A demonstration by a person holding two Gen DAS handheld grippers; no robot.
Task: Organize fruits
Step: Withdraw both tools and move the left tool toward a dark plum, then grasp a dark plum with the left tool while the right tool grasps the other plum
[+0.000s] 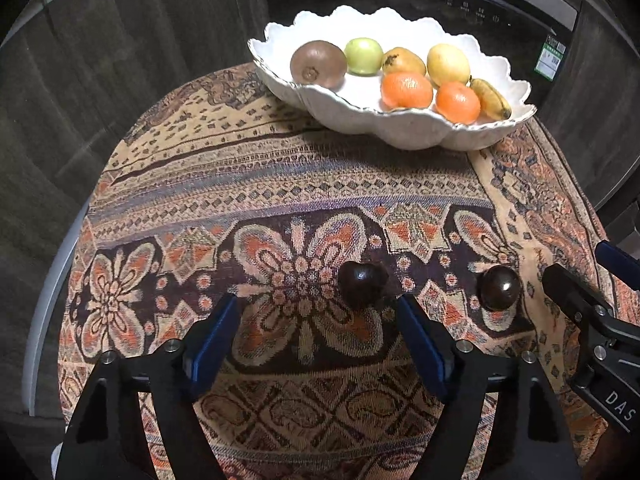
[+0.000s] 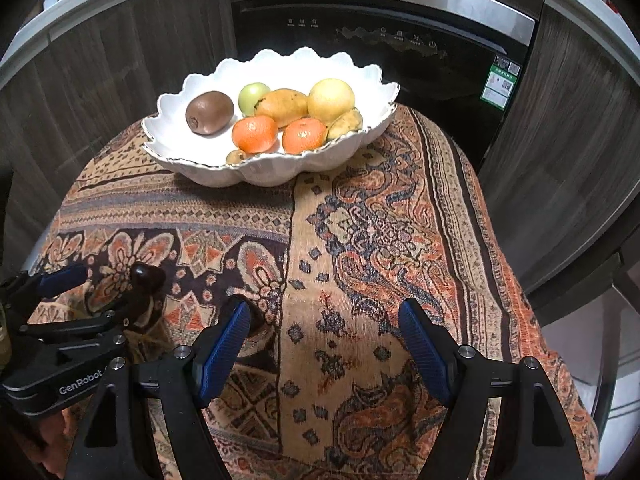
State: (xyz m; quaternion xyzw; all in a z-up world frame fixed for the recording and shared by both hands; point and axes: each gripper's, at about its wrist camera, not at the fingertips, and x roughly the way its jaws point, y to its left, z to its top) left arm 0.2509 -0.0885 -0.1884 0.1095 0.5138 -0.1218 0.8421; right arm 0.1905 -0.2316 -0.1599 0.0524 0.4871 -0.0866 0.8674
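— On the patterned cloth (image 1: 304, 168), near side, what's lying loose?

— Two dark plums. The left plum (image 1: 362, 284) sits just beyond the left gripper (image 1: 320, 320), a bit right of the gap's middle and close to its right finger. The right plum (image 1: 500, 288) lies further right, between the two grippers.

— Is either one grasped?

— No. The left gripper's blue pads are spread apart with only cloth between them; the plum is ahead of the tips, not touching. The right gripper (image 2: 324, 324) is likewise released, nothing between its fingers.

— And from the right wrist view?

— The right plum is mostly hidden behind that gripper's left finger (image 2: 228, 336). The left plum (image 2: 146, 274) peeks out behind the left gripper's arm at the left edge.

— Where's the rest of the fruit?

— Far side, in a white scalloped bowl (image 1: 400, 128): a kiwi (image 1: 318, 64), a green fruit (image 1: 363, 56), a mango (image 1: 402, 62), a yellow round fruit (image 1: 448, 65), two oranges (image 1: 407, 90) and a small banana (image 1: 491, 98).

— Anything between plums and bowl?

— Just bare cloth. Behind the bowl stands a dark appliance (image 2: 380, 40) flanked by wood cabinets (image 2: 120, 48).
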